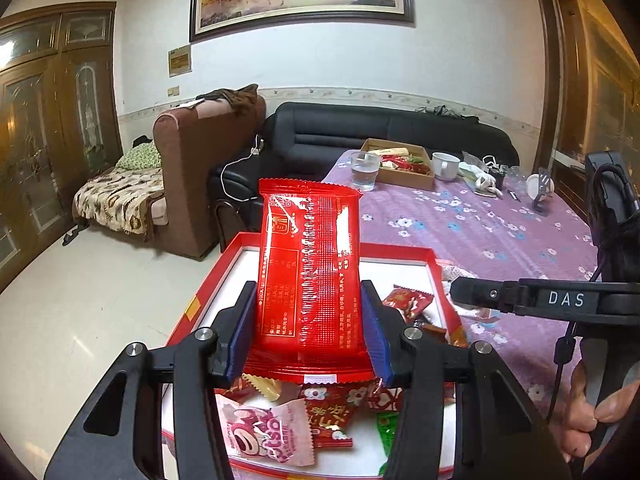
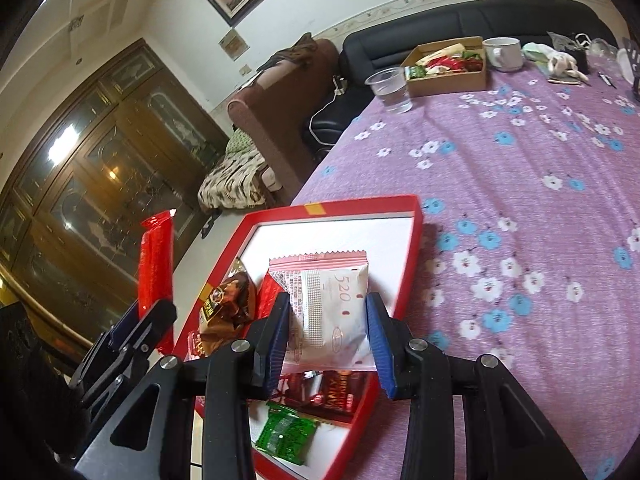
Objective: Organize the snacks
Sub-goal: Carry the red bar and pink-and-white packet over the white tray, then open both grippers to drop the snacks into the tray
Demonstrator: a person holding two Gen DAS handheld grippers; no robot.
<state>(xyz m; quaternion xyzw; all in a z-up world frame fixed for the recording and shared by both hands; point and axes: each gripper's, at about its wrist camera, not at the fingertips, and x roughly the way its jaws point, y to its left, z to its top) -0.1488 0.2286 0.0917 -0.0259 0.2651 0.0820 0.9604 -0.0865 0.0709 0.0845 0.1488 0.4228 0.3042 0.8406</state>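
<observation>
My left gripper (image 1: 308,312) is shut on a long red snack packet (image 1: 310,280) and holds it upright above the red tray (image 1: 304,250); the packet also shows edge-on in the right wrist view (image 2: 156,260). My right gripper (image 2: 328,320) is shut on a white and pink snack packet (image 2: 332,312) above the same red tray (image 2: 404,272). The tray holds several loose snacks: a pink packet (image 1: 268,430), a green packet (image 2: 286,434), a brown packet (image 2: 226,308) and dark red packets (image 2: 332,394). The right gripper body also shows in the left wrist view (image 1: 552,300).
The tray sits at the near left corner of a table with a purple flowered cloth (image 2: 520,160). At the far end stand a cardboard box of snacks (image 2: 448,64), a clear plastic cup (image 2: 390,88) and a white mug (image 2: 504,52). Sofas (image 1: 392,136) stand beyond.
</observation>
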